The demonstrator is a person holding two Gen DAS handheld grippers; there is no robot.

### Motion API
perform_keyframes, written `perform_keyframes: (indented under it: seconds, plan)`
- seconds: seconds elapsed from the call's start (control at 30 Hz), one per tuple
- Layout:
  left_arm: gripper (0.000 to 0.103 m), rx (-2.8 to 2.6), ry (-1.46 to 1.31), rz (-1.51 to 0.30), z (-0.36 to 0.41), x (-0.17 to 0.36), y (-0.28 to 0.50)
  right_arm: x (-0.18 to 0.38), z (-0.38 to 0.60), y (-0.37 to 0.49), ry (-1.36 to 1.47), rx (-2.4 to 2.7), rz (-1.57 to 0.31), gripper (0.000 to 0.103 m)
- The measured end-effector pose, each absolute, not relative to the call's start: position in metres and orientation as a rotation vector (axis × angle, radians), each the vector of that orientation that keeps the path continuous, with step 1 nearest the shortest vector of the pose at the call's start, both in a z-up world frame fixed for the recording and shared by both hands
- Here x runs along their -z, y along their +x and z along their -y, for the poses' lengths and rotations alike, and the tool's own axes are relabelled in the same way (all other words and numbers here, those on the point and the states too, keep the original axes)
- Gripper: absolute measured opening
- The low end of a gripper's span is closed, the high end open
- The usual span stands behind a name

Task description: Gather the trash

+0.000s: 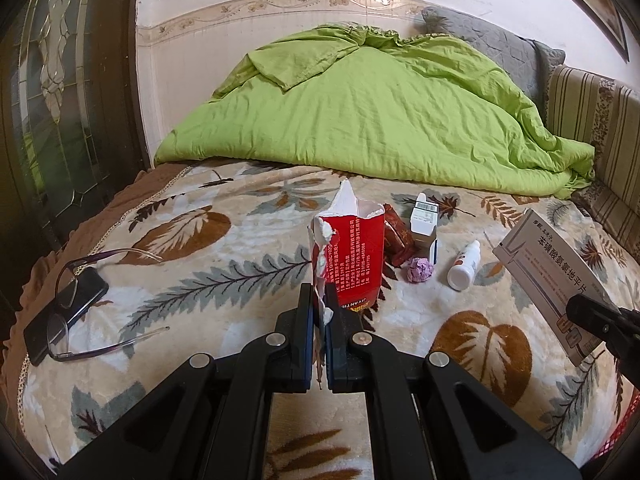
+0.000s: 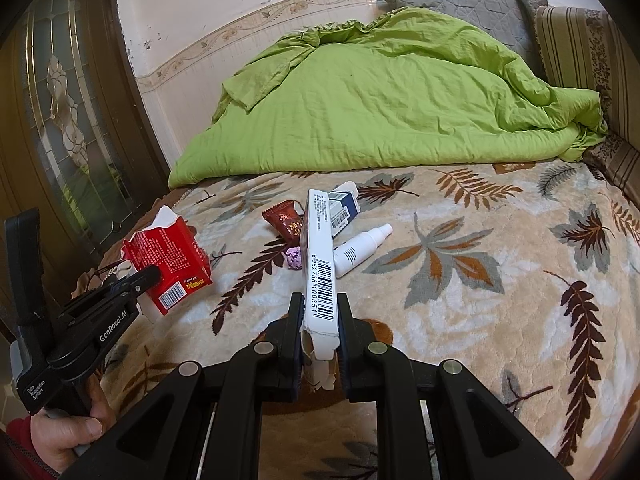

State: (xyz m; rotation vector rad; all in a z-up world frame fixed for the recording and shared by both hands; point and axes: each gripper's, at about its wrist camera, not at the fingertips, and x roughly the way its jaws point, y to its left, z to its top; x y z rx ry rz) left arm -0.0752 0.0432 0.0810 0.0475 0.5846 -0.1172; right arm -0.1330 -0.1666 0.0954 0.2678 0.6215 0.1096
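Your left gripper (image 1: 319, 312) pinches the torn red box's (image 1: 352, 256) ripped edge; your right gripper (image 2: 319, 320) clamps the white carton (image 2: 318, 264) endwise, both lifted clear for binning.

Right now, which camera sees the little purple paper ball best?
The left wrist view: the purple paper ball lies in the open, right of the red box. In the right wrist view, the held white box hides part of it.
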Motion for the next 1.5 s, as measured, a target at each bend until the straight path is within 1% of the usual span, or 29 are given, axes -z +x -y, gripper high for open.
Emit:
perform_keyframes:
  seconds: [1.13,1.33,1.5]
  plan:
    - [0.004,0.138,0.055,-0.573,-0.038,-0.083,-0.080,-0.101,0.161,-0.136,0.264,-0.105,-0.615,0.015]
    - [0.004,0.207,0.046,-0.565,-0.034,-0.085,-0.086,-0.103,0.168,-0.152,0.308,-0.097,-0.611,0.015]
    - [0.004,0.401,0.034,-0.574,-0.018,-0.090,-0.098,-0.108,0.183,-0.183,0.335,-0.084,-0.622,0.015]
